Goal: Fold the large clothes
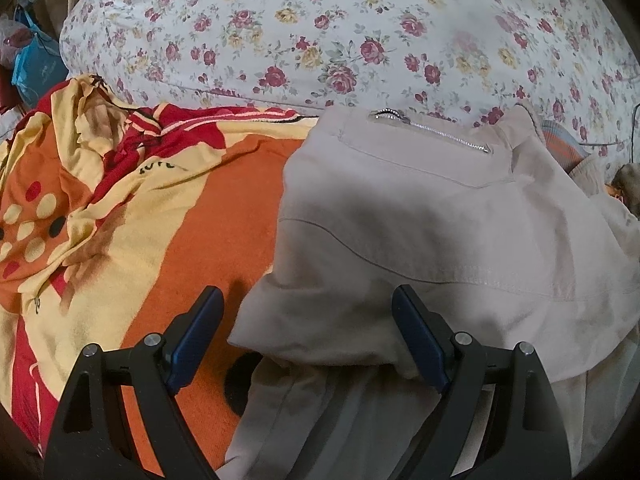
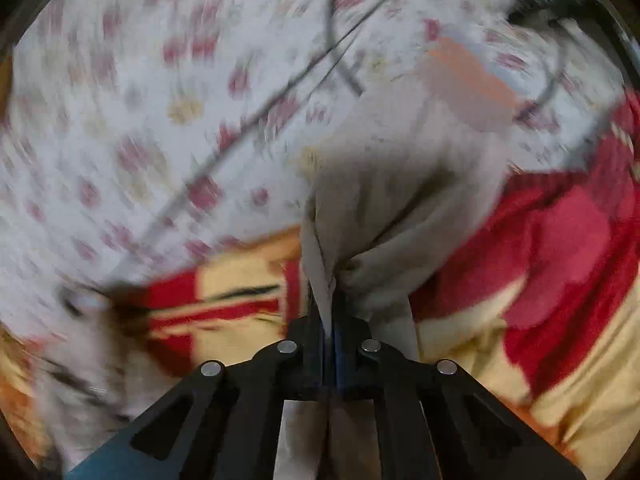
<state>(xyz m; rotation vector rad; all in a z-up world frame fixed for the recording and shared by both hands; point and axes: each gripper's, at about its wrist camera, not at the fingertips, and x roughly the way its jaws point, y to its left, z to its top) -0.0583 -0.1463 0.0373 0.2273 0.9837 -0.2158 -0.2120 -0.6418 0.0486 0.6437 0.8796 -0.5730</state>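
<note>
A large beige jacket [image 1: 420, 216] with a silver zipper pocket [image 1: 432, 130] lies partly folded on an orange, yellow and red blanket [image 1: 168, 208]. My left gripper [image 1: 308, 300] is open, its jaws wide apart over the jacket's near left edge, holding nothing. In the right wrist view, which is blurred by motion, my right gripper [image 2: 328, 316] is shut on a bunched fold of the beige jacket [image 2: 392, 208] and holds it above the blanket [image 2: 560, 280].
A floral white quilt [image 1: 320, 32] covers the far side of the bed and also shows in the right wrist view [image 2: 140, 120]. A dark cable [image 2: 280, 92] runs across it. Blue bags [image 1: 34, 64] sit at the far left.
</note>
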